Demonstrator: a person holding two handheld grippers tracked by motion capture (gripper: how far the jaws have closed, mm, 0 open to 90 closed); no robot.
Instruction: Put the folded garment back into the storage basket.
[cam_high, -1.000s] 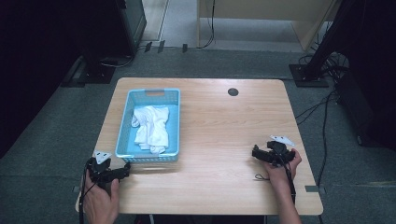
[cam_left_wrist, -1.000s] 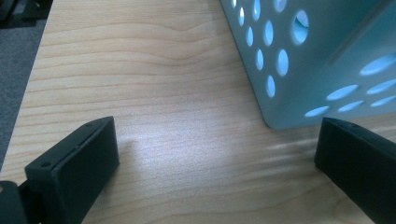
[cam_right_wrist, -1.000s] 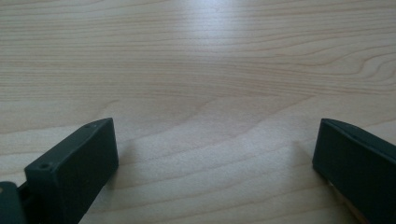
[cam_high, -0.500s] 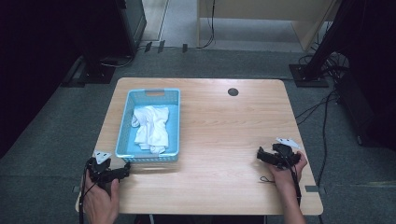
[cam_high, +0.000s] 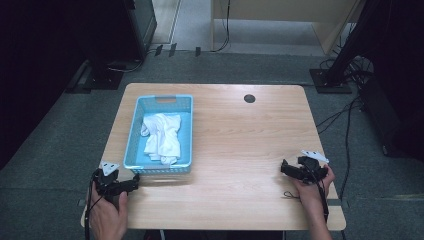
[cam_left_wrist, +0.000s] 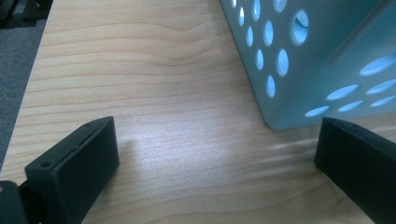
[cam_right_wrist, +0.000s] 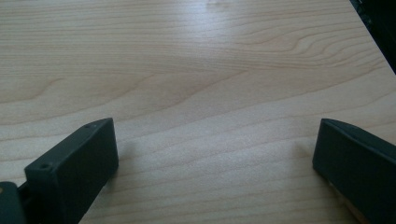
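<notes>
Beside the left gripper's fingers: basket corner.

1. A light wooden table is seen in the middle of the frame.
2. A small dark round hole is set in the tabletop, near its far edge.
3. A grey floor is spread all around the table.
4. Black cables are laid on the floor at the right.
5. A black cabinet is placed at the upper left.
6. A pale wooden cupboard is seen at the top.
</notes>
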